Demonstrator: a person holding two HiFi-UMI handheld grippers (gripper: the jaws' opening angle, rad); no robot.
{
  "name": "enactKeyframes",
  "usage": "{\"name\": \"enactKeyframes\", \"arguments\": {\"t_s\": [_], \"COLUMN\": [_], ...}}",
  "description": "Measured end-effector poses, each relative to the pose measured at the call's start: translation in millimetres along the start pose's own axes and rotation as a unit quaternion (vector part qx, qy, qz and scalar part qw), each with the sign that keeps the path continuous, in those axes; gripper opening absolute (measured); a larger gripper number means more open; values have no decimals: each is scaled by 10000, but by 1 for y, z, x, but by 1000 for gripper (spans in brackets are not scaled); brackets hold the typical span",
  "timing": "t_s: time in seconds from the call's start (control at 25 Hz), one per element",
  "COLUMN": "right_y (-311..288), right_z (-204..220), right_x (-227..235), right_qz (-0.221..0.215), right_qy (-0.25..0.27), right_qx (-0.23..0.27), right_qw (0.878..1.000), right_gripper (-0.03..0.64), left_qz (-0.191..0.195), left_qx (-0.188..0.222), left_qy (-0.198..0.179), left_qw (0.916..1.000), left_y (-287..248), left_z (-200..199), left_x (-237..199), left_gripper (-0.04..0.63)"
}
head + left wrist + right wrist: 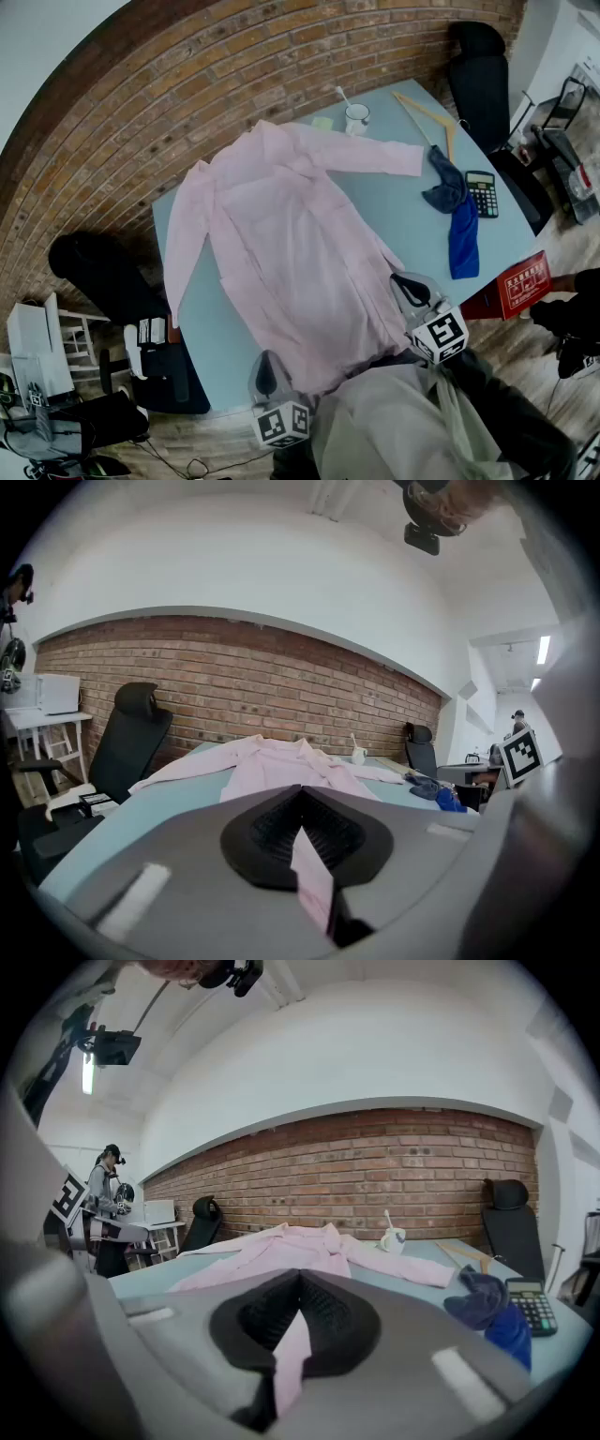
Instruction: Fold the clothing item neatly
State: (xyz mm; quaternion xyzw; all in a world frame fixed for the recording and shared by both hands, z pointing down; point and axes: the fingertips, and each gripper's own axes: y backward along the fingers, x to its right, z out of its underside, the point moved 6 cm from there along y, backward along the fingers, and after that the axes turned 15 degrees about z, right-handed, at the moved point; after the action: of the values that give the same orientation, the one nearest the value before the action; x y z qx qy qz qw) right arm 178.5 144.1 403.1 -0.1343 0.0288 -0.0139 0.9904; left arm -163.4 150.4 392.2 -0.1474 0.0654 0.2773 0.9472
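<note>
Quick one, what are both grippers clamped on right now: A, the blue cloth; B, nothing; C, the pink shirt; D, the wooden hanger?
C: the pink shirt has its near edge pinched between the closed jaws of the left gripper and of the right gripper.

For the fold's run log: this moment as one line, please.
phase: hem gripped | left claw: shut on pink shirt | right claw: shut on pink shirt | pink shirt: spread open on table
</note>
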Motion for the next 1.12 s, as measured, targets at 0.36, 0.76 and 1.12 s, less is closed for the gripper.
{"name": "enactKeyframes", "arguments": {"t_s": [0.36, 0.76, 1.12], "right_y": [0, -27, -100], "right_z": [4, 14, 15], "right_x": [4, 21, 91], "right_qz": [2, 123, 236], "right_qy": [5, 415, 2634], "right_qx": [-70, -166, 68], "right_qw": [10000, 9989, 9644], "right_gripper": [0, 0, 0], "left_qz": [-6, -279, -688], "left_qx": [-63, -79, -183], "left_qy": [5, 41, -16], "left_qw": [10000, 9996, 9975], "left_y": [-4, -4, -10], "left_z": [2, 2, 1], "left_x": [2, 1, 3], "left_gripper": [8, 8, 8]}}
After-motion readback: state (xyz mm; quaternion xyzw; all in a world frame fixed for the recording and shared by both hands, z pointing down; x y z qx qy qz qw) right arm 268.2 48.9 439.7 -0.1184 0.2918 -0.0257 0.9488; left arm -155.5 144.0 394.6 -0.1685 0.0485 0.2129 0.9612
